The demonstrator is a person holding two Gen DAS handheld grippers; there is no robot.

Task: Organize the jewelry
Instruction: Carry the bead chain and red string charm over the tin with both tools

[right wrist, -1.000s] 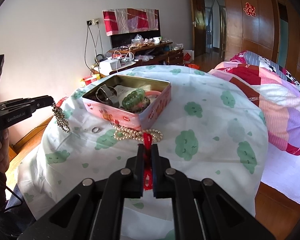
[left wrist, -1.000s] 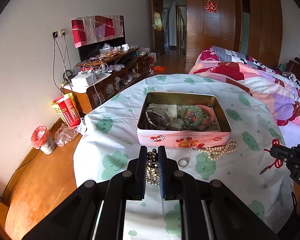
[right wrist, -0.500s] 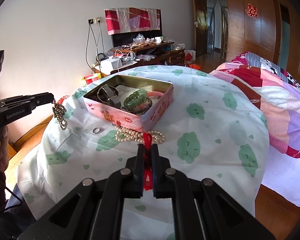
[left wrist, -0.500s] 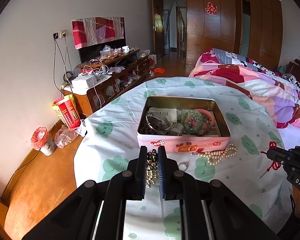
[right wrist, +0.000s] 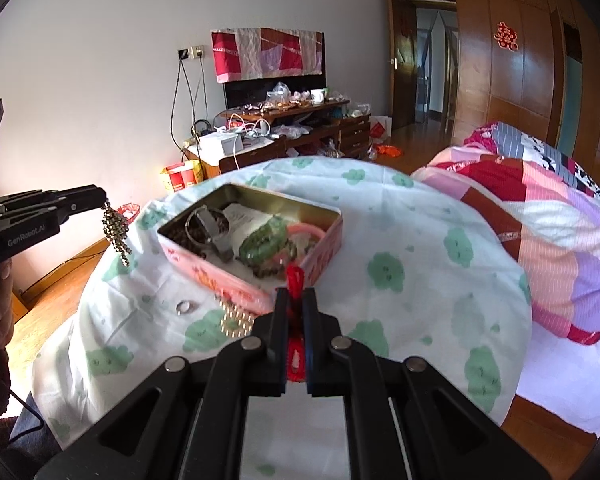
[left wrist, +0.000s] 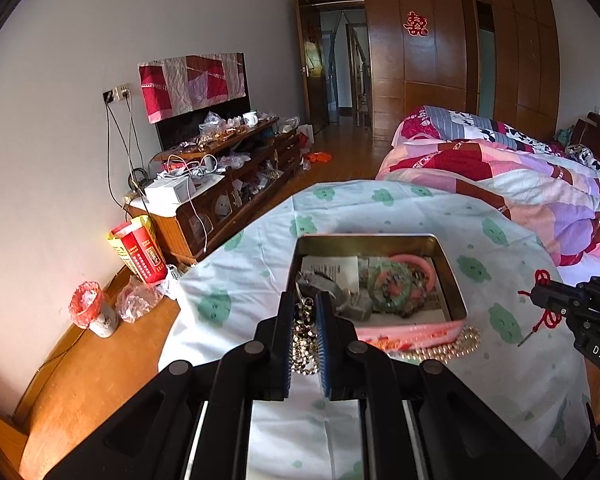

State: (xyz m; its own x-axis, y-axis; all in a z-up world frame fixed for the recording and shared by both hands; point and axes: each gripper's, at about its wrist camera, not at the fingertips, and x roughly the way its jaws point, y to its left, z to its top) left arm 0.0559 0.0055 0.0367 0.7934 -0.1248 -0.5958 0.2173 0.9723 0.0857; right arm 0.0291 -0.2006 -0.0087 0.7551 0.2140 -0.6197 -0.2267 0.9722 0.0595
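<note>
A bunched strand of small dark metallic beads dangles at the frame's left, grasped by the left claw level beside the open pink rectangular tin, while the right claw at lower centre clenches a red knotted cord.

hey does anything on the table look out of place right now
Yes: a pearl bead necklace and a small silver ring lie loose on the cloud-print tablecloth, outside the pink metal tin holding the other jewelry.
</note>
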